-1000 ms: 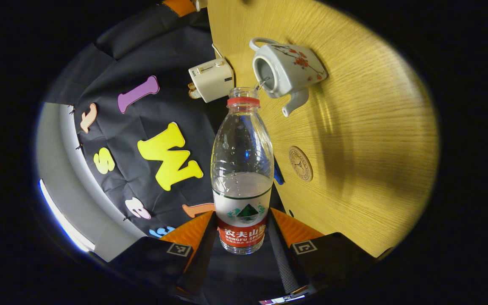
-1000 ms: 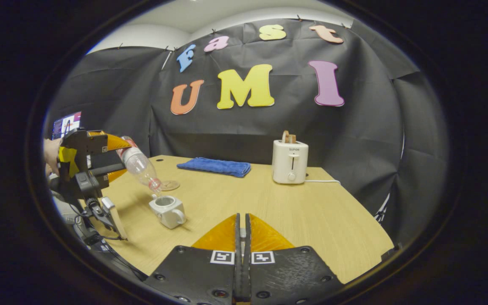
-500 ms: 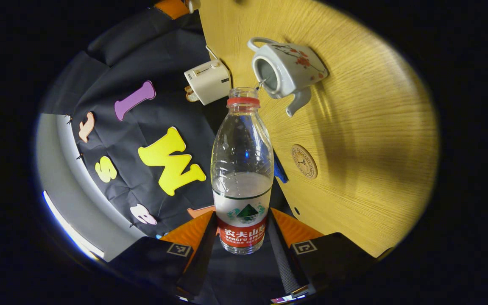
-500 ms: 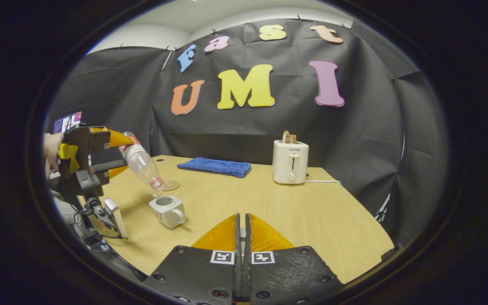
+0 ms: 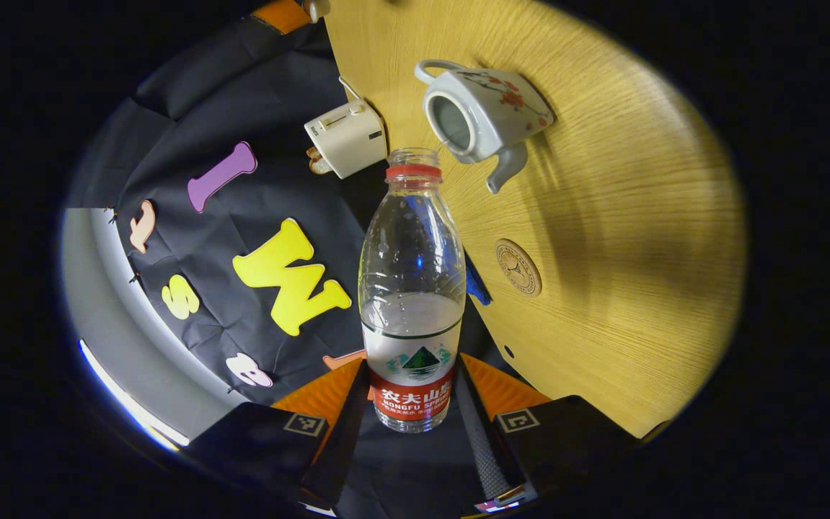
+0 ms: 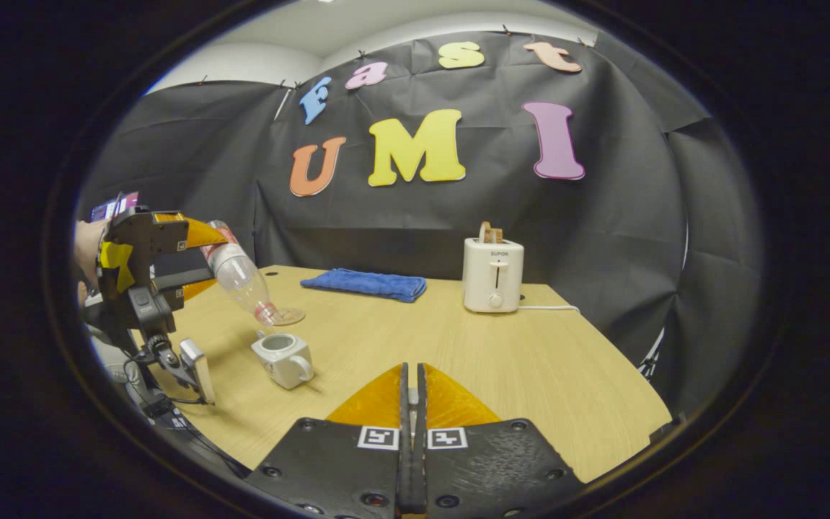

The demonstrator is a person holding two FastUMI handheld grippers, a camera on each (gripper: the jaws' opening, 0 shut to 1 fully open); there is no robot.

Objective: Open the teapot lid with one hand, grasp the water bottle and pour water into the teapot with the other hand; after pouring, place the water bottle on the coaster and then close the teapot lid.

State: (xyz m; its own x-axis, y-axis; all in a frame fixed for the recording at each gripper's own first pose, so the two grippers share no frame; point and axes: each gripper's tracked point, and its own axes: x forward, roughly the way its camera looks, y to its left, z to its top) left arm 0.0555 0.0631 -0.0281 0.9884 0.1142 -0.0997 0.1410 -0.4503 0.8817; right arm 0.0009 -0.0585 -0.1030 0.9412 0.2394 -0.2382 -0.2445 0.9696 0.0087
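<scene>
My left gripper (image 5: 412,375) is shut on the label end of a clear water bottle (image 5: 412,288), which is uncapped and partly full. The bottle is tilted, mouth down, toward the white flowered teapot (image 5: 483,108), whose top is open with no lid on it. In the right gripper view the bottle (image 6: 238,274) slants down over the teapot (image 6: 283,355), held by the left gripper (image 6: 195,259) and a hand. The round coaster (image 5: 518,267) lies just beyond the teapot. My right gripper (image 6: 409,396) hovers above the table with its jaws together, pinching a small pale knob of the lid.
A white toaster (image 6: 492,274) stands at the back of the wooden table (image 6: 530,360), its cord running right. A folded blue cloth (image 6: 365,283) lies at the back, left of the toaster. The table's left edge is under the left gripper.
The left gripper has lifted the bottle a little, so its mouth sits higher and farther from the teapot opening. The right gripper has held still.
</scene>
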